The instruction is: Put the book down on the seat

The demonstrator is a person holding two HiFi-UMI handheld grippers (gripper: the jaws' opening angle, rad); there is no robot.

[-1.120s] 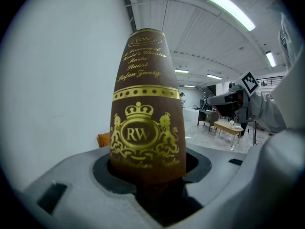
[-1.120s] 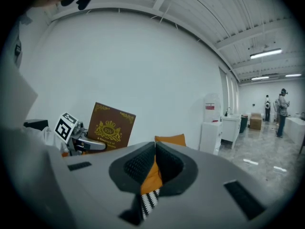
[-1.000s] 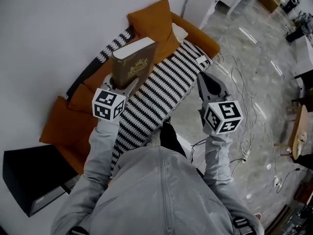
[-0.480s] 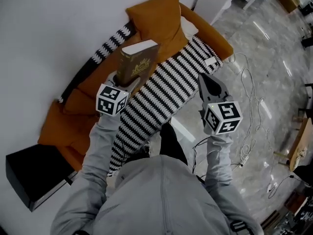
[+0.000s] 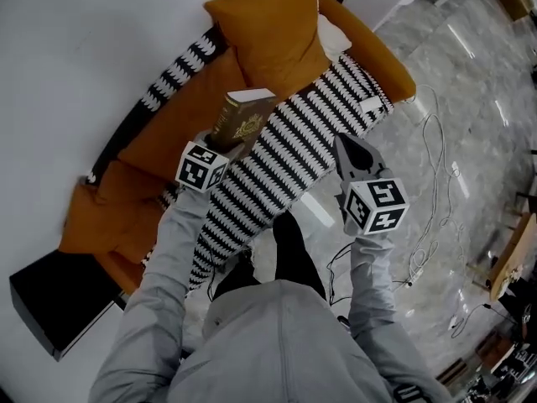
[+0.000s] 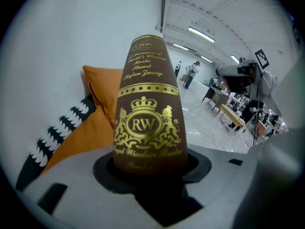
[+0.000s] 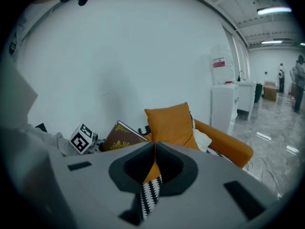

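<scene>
- Book (image 5: 243, 122), brown cover with gold crest and lettering, is up in the air on its end and tilted a bit, over the sofa seat just in front of the backrest.
- left gripper (image 5: 220, 147) has it clamped by the bottom edge, jaws spread wide around the book's thickness.
- right gripper (image 7: 155, 149) is pinched closed with nothing in it, hanging off the front edge of the seat, well apart from the book.
- sofa (image 5: 159, 133) is orange, and a black-and-white striped throw (image 5: 277, 158) runs along the seat below the book.
- big orange cushion (image 5: 273, 32) leans on the backrest further along, near the book but not touching it, with a white pillow (image 5: 336, 36) tucked just beside it.
- cables (image 5: 428, 225) are strewn over the marble floor (image 5: 470, 141) on the right-gripper side.
- black box (image 5: 50, 305) sits at the near end of the sofa; can't tell what's in it.
</scene>
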